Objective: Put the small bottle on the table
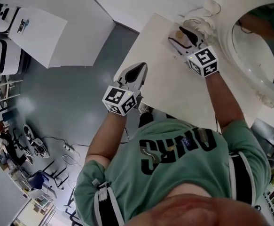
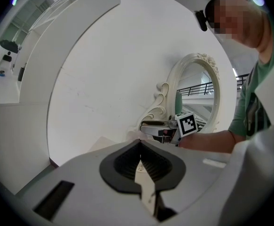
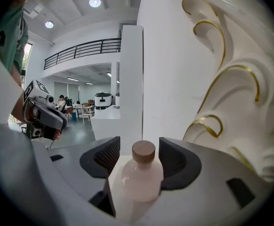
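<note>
Right gripper [image 1: 185,35] at 1 o'clock in head view, over far corner of white table [image 1: 165,86]. Jaws spread wide, small bottle [image 3: 142,175] between them, pads not squeezing it. Bottle upright on table, pale pink body, brown cap, at 6 o'clock in right gripper view. Ornate white mirror frame [image 3: 221,102] with gold trim at 3 o'clock of bottle. Left gripper [image 1: 137,71] at 8 o'clock of right one, near table edge, jaws pressed together, nothing between.
</note>
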The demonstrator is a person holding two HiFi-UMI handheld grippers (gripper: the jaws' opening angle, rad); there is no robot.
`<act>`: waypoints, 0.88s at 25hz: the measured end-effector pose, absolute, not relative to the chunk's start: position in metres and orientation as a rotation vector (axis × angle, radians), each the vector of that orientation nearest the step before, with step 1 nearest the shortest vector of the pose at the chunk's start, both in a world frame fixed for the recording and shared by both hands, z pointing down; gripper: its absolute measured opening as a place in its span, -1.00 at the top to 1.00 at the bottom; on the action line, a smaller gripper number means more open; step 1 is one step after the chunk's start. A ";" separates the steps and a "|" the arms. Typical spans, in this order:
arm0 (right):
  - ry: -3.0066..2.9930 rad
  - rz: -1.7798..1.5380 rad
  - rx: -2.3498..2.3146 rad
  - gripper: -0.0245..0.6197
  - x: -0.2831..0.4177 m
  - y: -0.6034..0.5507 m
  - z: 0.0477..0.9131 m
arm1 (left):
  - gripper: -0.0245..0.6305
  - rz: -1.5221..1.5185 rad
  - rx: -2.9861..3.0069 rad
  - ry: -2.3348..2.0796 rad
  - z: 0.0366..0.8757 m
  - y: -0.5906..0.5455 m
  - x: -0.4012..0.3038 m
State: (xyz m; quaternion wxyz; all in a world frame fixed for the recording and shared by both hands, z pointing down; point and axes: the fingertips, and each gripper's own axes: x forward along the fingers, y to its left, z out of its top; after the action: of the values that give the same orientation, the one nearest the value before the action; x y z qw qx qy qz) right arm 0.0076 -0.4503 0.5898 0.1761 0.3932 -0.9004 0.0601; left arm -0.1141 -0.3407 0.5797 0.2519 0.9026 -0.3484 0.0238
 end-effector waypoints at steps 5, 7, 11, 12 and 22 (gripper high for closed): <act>-2.546 0.133 1.194 0.13 0.016 -0.445 0.551 | 0.90 0.037 2.474 -0.980 0.548 -0.330 -0.138; -2.535 0.129 1.212 0.14 0.017 -0.437 0.536 | 0.90 0.021 2.483 -0.988 0.533 -0.322 -0.149; -2.528 0.127 1.223 0.29 0.017 -0.415 0.502 | 0.90 -0.010 2.509 -0.984 0.499 -0.310 -0.167; -2.530 0.124 1.229 0.36 0.016 -0.410 0.492 | 0.90 -0.019 2.521 -0.978 0.491 -0.308 -0.171; -2.573 0.139 1.287 0.92 -0.023 -0.335 0.425 | 0.90 -0.036 2.637 -0.892 0.430 -0.271 -0.226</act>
State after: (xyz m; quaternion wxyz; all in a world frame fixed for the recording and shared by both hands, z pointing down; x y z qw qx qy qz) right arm -0.0227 -0.3345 0.4252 0.1302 0.4431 -0.8857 0.0479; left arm -0.2257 -0.2713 0.4301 0.1779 0.9321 -0.3154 -0.0127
